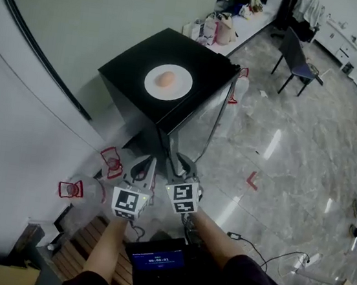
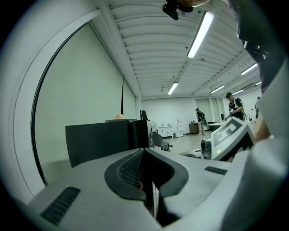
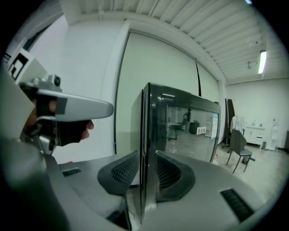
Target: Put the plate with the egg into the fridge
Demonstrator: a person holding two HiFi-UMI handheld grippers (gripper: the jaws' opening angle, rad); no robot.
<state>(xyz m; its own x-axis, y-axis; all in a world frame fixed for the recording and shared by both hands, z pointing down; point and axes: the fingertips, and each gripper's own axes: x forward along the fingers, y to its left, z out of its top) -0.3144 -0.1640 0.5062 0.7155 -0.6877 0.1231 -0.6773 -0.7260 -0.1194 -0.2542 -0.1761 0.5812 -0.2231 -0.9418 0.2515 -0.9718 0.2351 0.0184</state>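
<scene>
A black mini fridge stands by the white wall. On its top lies a white plate with a brown egg. Both grippers hang low in front of the fridge's front corner. My left gripper is shut with nothing in it; in the left gripper view its jaws meet, and the fridge with the plate and egg stands ahead and above. My right gripper is open, and in the right gripper view the front edge of the glossy fridge door stands between its pads.
Clear bottles with red caps lie on the floor to the left of the grippers. A chair stands at the back right, and a low shelf with bags behind the fridge. A cable crosses the glossy floor at right.
</scene>
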